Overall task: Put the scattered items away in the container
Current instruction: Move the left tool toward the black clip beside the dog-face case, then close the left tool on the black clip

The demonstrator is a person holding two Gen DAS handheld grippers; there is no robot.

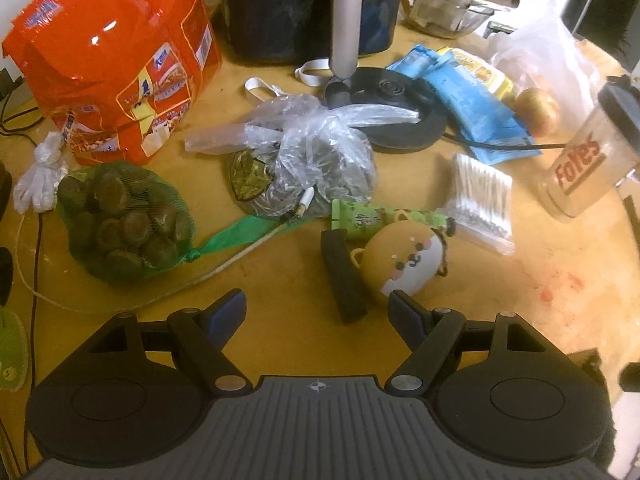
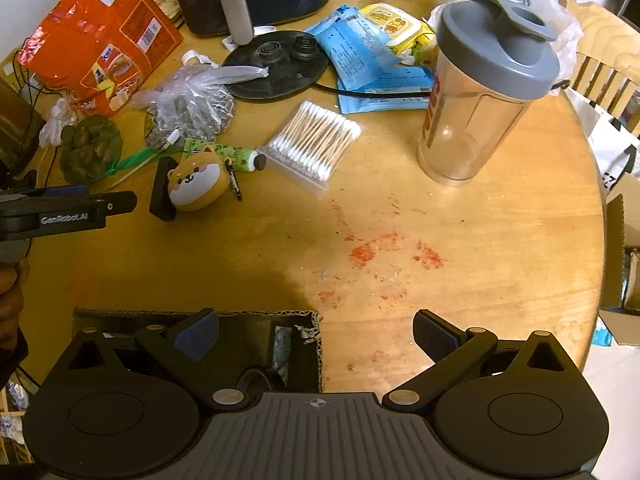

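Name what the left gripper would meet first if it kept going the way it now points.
Probably the black block, lying just ahead between the open left gripper and the dog-face case beside it; depth is uncertain.

The table (image 2: 460, 240) is yellow-tan wood with red smears. The bag (image 1: 116, 52) is glossy orange, the net (image 1: 124, 220) green, the pouches (image 1: 472, 104) blue. The shaker (image 2: 480, 92) is clear with a grey lid and red lettering.

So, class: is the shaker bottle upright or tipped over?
Upright. The shaker bottle stands on its base on the table, grey lid on top.
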